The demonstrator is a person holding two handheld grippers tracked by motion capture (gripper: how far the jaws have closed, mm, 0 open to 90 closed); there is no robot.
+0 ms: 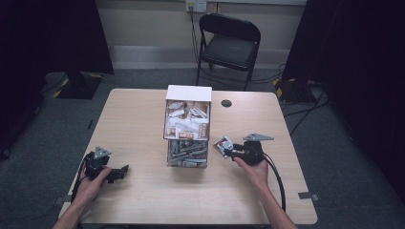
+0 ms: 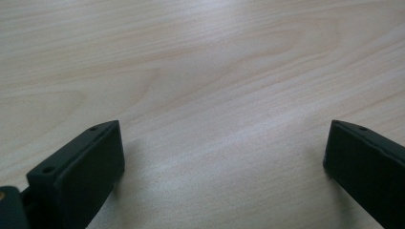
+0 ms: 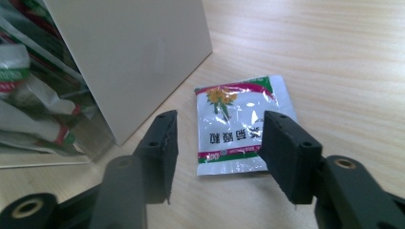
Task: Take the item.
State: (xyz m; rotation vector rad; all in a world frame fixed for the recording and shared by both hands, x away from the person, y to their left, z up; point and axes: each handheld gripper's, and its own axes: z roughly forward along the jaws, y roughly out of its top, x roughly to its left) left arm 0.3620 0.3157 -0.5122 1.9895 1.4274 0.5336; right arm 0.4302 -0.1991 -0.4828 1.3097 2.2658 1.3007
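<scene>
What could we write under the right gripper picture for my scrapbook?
Open right gripper poised over a small sachet lying flat on the wooden table beside a white box.

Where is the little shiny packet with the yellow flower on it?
The packet lies flat on the table between the open jaws of the right gripper, just right of the white box in the high view.

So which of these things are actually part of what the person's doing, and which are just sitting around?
Likely part of the job (my guess):
- right gripper, open
- white sachet lying flat on the table between its jaws
- white box of sachets
- clear container of packets

Just lying about:
- left gripper, open over bare table
- folding chair
- small black disc
</scene>
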